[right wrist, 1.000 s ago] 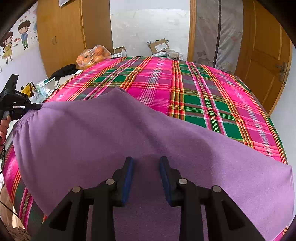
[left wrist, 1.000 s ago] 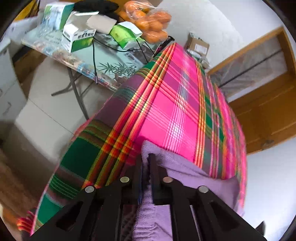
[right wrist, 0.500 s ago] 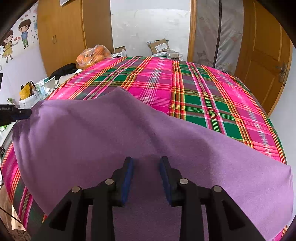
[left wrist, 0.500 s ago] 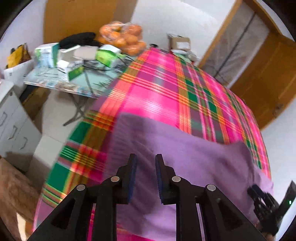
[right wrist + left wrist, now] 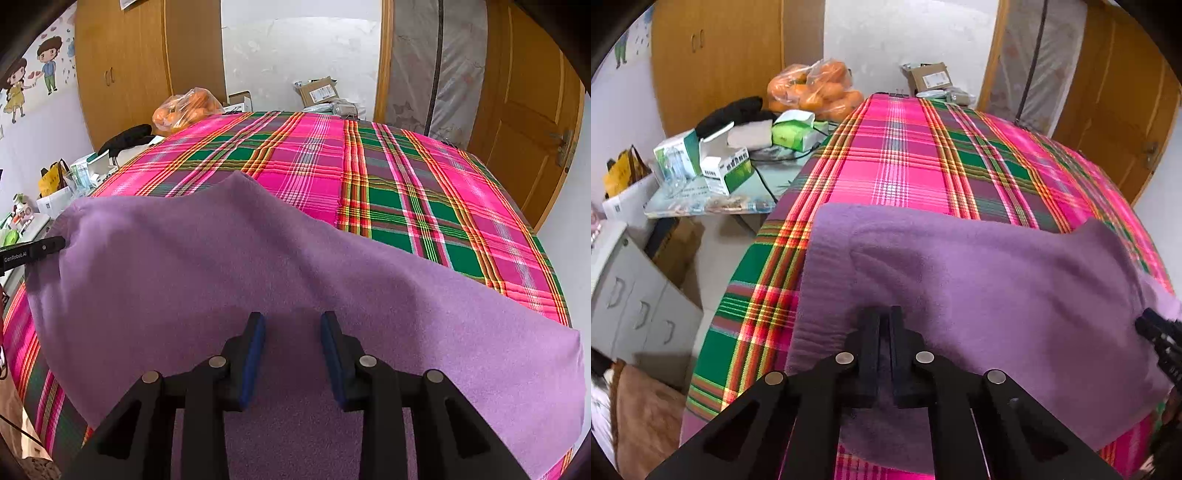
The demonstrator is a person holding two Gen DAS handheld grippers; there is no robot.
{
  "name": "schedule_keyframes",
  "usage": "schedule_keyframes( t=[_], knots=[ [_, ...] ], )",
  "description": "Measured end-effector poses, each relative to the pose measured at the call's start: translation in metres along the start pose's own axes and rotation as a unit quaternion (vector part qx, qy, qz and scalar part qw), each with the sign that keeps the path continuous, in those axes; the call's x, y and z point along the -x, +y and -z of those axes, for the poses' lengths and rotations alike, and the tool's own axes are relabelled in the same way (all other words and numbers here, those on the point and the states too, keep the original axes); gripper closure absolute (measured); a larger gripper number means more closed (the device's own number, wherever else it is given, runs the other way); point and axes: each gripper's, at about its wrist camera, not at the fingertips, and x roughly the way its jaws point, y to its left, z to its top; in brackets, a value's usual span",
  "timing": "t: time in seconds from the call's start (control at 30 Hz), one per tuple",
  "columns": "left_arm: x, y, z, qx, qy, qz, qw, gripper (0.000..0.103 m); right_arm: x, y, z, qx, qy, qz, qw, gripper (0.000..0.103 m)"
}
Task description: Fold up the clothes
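The left claw (image 5: 884, 325) is pressed together over the purple garment (image 5: 979, 280), though whether cloth sits between its tips I cannot tell; the right claw (image 5: 291, 334) is spread just above the same cloth. One garment lies across the near edge of the one plaid bed (image 5: 388, 177). A loose nip could drag a single layer and skew a fold, or slide it off the edge. Beyond, one side table (image 5: 701, 201) and one bag of oranges (image 5: 812, 88).

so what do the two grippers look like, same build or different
Same build: black angular frames with cut-out windows and round silver pivot pins. The left gripper has plain black pads; the right gripper has blue pads. In the right wrist view, the left one's tip carries white lettering, "GenRobot.AI".
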Motion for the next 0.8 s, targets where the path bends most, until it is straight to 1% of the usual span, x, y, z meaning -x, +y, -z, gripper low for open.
schedule_keyframes(
  t=[0.07,0.17,0.33,0.4,0.5,0.53,0.7,0.8],
  knots=[
    [0.000,-0.002,0.000,0.000,0.000,-0.006,1.0000,0.097,0.001,0.004,0.000,0.008,-0.002,0.008,1.000,0.071],
    [0.000,-0.002,-0.001,0.003,0.000,-0.009,1.0000,0.097,0.001,0.021,-0.001,0.036,-0.006,-0.004,0.999,0.070],
    [0.001,-0.001,0.000,0.008,-0.002,-0.006,0.9999,0.097,-0.001,0.064,-0.004,0.089,-0.005,-0.037,0.995,0.070],
    [0.001,-0.001,0.000,0.010,-0.004,-0.004,0.9999,0.097,-0.002,0.083,-0.007,0.107,-0.008,-0.058,0.993,0.070],
    [0.002,-0.001,0.000,0.007,-0.006,-0.006,0.9999,0.097,-0.002,0.109,-0.006,0.134,-0.010,-0.069,0.989,0.069],
    [0.002,-0.002,0.000,0.008,-0.006,-0.005,0.9999,0.097,-0.002,0.120,-0.006,0.148,-0.002,-0.089,0.985,0.070],
    [0.003,-0.001,0.000,0.010,-0.005,-0.004,0.9999,0.097,0.002,0.160,-0.002,0.199,-0.013,-0.106,0.974,0.070],
    [0.004,0.000,0.000,0.009,-0.005,-0.003,0.9999,0.097,0.000,0.172,-0.005,0.204,-0.014,-0.116,0.972,0.070]
  ],
)
